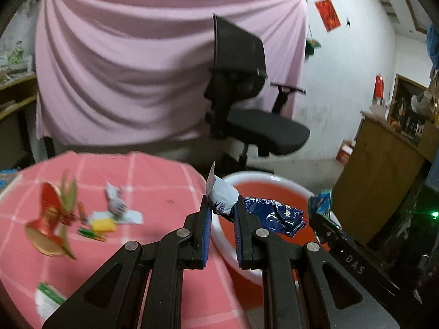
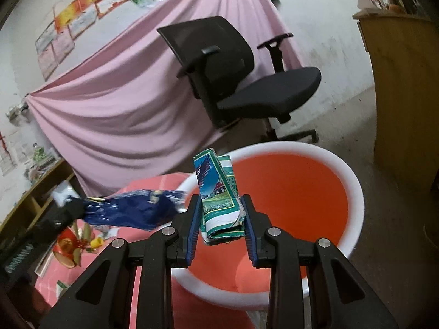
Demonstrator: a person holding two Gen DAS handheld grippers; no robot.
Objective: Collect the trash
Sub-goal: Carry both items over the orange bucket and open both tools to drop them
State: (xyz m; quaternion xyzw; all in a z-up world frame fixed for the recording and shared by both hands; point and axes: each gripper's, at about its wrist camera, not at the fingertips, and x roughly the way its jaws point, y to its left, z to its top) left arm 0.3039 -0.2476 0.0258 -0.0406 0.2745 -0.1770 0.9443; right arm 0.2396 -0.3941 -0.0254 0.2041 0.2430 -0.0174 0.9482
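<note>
Both your grippers hold trash over the red basin

Your left gripper [image 1: 222, 211], frame centre, pinches a blue and white wrapper [image 1: 270, 215] above the white-rimmed basin [image 1: 260, 176] beside the pink checked table [image 1: 153, 175]. Your right gripper [image 2: 221, 213], centre of its view, clamps a folded green carton [image 2: 218, 200] over the basin's near rim; more scraps [image 1: 109, 216] lie on the table at left

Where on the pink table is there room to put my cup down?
The far half of the table, behind the white scrap, is bare. The left front is crowded: red fan, yellow piece, green wrapper.
</note>
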